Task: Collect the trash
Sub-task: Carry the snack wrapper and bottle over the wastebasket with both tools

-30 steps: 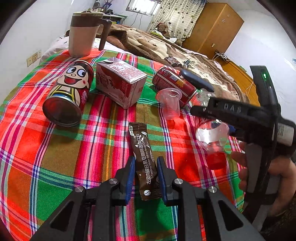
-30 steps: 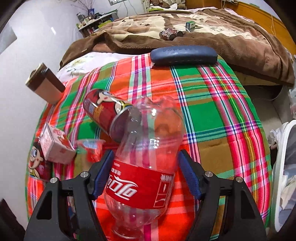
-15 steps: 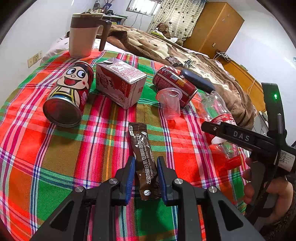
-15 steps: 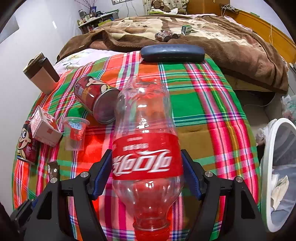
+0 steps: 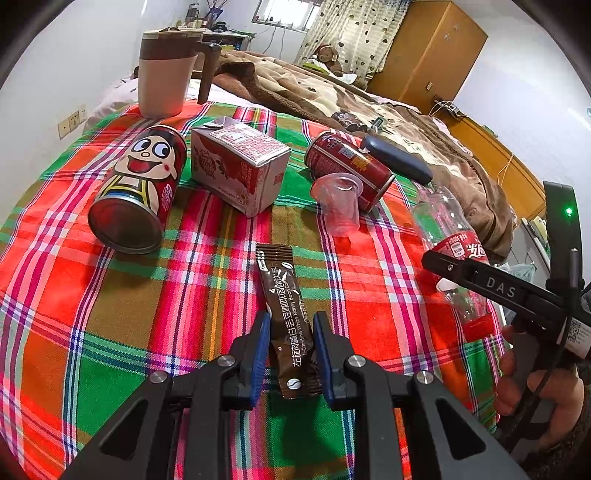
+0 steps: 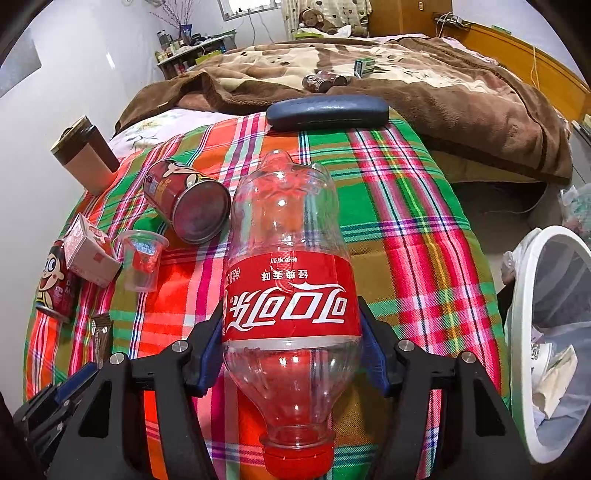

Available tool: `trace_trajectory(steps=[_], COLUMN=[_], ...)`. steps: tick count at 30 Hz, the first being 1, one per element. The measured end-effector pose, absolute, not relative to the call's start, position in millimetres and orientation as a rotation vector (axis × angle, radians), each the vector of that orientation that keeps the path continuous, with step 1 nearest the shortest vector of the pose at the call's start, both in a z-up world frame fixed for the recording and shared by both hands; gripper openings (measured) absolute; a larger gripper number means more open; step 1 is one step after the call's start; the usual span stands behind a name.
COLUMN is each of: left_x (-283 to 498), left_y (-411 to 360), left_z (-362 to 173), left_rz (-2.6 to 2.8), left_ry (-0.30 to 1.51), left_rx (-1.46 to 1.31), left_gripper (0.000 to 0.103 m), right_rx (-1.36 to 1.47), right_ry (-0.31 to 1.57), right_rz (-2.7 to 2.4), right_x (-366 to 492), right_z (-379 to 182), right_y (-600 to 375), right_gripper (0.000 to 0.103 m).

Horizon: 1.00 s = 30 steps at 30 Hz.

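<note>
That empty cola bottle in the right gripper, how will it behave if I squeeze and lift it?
The cola bottle looks empty and clear, so probably very light. Its thin plastic wall may dent as the right gripper, jaws closing on the red label, tightens. The smooth label could slip, and being round it would likely roll on the plaid cloth if dropped.

I see a bedroom with white walls. A plaid cloth covers the near bed end, a brown blanket beyond. Daylight enters a window beside heart-patterned curtains; a wooden wardrobe stands right.
</note>
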<state>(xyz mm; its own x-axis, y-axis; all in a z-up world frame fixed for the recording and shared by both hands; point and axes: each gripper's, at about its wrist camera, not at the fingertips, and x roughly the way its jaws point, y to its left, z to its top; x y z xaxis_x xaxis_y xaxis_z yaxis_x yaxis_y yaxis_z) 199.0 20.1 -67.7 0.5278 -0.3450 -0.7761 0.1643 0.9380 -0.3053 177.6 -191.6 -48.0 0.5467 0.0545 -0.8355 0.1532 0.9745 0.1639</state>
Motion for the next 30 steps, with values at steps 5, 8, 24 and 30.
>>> trace_trajectory(steps=[5, 8, 24, 30], left_x=[196, 194, 172, 163], left_y=[18, 17, -15, -39], left_z=[-66, -64, -32, -18], left_rz=[-0.307, -0.307, -0.38, -0.424], left_ry=[0.965, 0.961, 0.891, 0.868], left_rx=[-0.197, -0.193, -0.135, -0.107], left_gripper=[0.024, 0.024, 0.024, 0.024], right_rx=[0.241, 0.242, 0.238, 0.257], right_ry=[0.98, 0.969, 0.91, 0.889], right_rz=[-0.053, -0.047, -0.035, -0.057], right_x=[171, 166, 130, 115], right_z=[-45, -43, -22, -15], right_y=[-196, -197, -220, -238], right_gripper=[0.064, 0.064, 0.064, 0.064])
